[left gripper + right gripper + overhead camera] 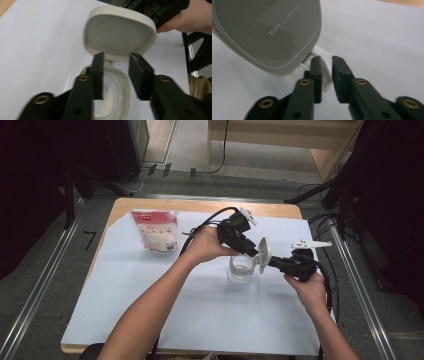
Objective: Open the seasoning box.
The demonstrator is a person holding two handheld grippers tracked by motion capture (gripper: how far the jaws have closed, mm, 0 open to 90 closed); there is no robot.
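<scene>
A small clear container (241, 269) stands on the white sheet with its hinged white lid (263, 254) swung upright. My left gripper (254, 254) reaches down over it from the left. In the left gripper view its jaws (116, 56) stand apart above the container's rim (126, 85), near the hinge, below the lid's inner face (120, 31); nothing is pressed between them. My right gripper (272, 261) comes in from the right behind the lid. In its own view the jaws (326, 60) show a narrow empty gap beside the hinge, under the lid's outer face (269, 32).
A white and red pouch (156, 231) stands at the back left of the sheet (210, 320). Cables trail from both grippers toward the table's back and right edges. The wooden table edge (200, 205) runs along the back.
</scene>
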